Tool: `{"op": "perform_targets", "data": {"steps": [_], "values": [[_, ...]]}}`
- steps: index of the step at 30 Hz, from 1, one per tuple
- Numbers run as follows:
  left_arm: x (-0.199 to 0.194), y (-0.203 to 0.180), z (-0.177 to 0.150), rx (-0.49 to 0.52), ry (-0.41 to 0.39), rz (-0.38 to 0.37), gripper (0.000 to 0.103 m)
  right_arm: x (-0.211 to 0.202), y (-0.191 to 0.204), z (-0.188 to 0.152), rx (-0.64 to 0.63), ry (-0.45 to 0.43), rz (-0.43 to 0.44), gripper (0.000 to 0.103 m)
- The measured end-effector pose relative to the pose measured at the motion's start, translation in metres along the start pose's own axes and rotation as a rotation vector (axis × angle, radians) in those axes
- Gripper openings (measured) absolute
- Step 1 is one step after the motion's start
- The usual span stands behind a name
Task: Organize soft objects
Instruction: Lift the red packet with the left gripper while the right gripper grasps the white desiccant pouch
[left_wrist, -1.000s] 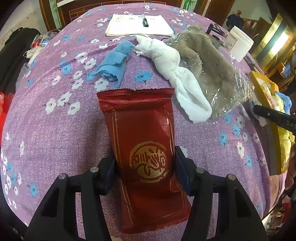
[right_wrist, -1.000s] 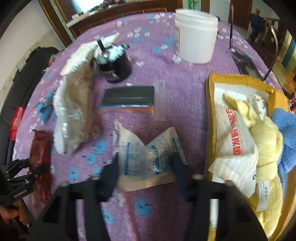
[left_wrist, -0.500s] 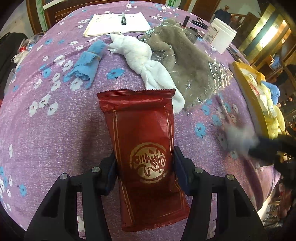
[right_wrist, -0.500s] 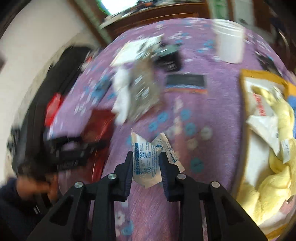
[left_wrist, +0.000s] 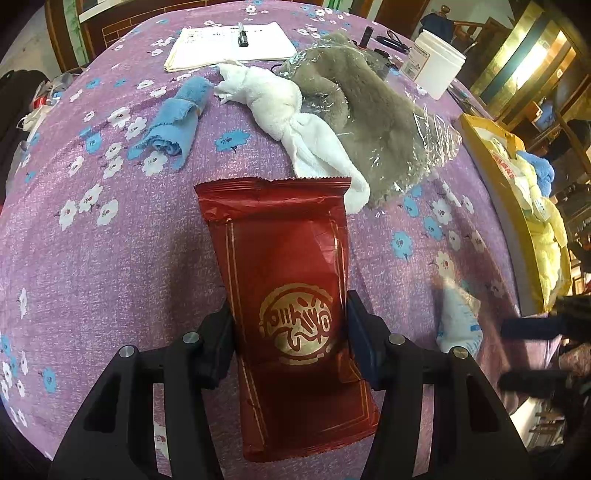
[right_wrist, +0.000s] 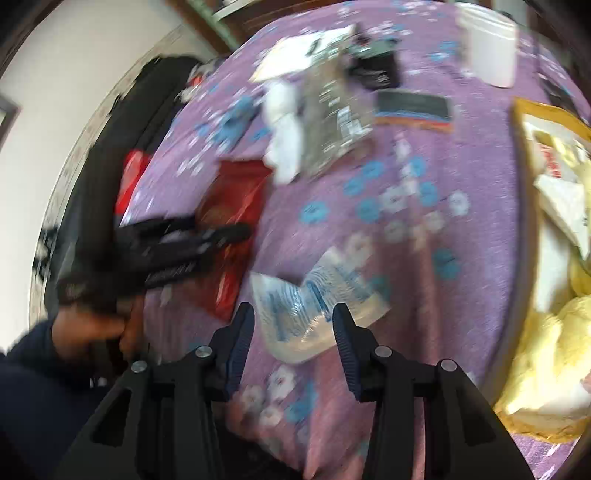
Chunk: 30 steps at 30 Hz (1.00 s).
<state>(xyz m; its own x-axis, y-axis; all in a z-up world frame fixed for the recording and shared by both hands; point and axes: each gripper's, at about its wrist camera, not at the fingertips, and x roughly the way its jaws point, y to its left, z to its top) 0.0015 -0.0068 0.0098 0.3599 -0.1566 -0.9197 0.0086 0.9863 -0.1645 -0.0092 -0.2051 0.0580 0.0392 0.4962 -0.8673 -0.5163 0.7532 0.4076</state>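
My left gripper (left_wrist: 290, 325) is shut on a dark red snack packet (left_wrist: 284, 280) with a gold emblem, held over the purple flowered tablecloth. Beyond it lie a white towel (left_wrist: 291, 122), a rolled blue cloth (left_wrist: 173, 122) and a grey plush cloth in clear plastic (left_wrist: 373, 110). My right gripper (right_wrist: 293, 332) is open, its fingers either side of a white and blue sachet (right_wrist: 310, 299) lying on the cloth. The sachet also shows in the left wrist view (left_wrist: 458, 317). The right wrist view is blurred.
A yellow box (right_wrist: 521, 122) at the right holds yellow towels (right_wrist: 550, 354), a blue cloth (left_wrist: 539, 170) and packets. A white jar (left_wrist: 436, 66), a paper pad with a pen (left_wrist: 229, 40) and a black flat pack (right_wrist: 413, 107) lie farther back. The left gripper shows in the right wrist view (right_wrist: 192, 240).
My right gripper opened from its grip on the sachet, which now lies between its fingers, and swung left. My left gripper moved forward with the red packet.
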Motion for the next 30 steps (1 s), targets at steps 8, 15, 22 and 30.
{"op": "perform_targets", "data": {"steps": [8, 15, 22, 30], "values": [[-0.003, 0.002, -0.005, 0.042, 0.013, -0.007, 0.054, 0.002, -0.04, -0.003, 0.325, 0.0, 0.014, 0.047], [-0.006, 0.005, -0.008, 0.087, 0.023, -0.03, 0.054, 0.02, -0.064, -0.011, 0.578, -0.016, 0.095, 0.065], [-0.007, 0.006, -0.007, 0.144, 0.034, -0.051, 0.054, 0.041, -0.042, 0.01, 0.575, 0.004, -0.003, 0.075], [-0.006, 0.005, -0.004, 0.184, 0.025, -0.068, 0.053, 0.054, -0.004, 0.026, 0.376, 0.036, -0.228, 0.039]]}}
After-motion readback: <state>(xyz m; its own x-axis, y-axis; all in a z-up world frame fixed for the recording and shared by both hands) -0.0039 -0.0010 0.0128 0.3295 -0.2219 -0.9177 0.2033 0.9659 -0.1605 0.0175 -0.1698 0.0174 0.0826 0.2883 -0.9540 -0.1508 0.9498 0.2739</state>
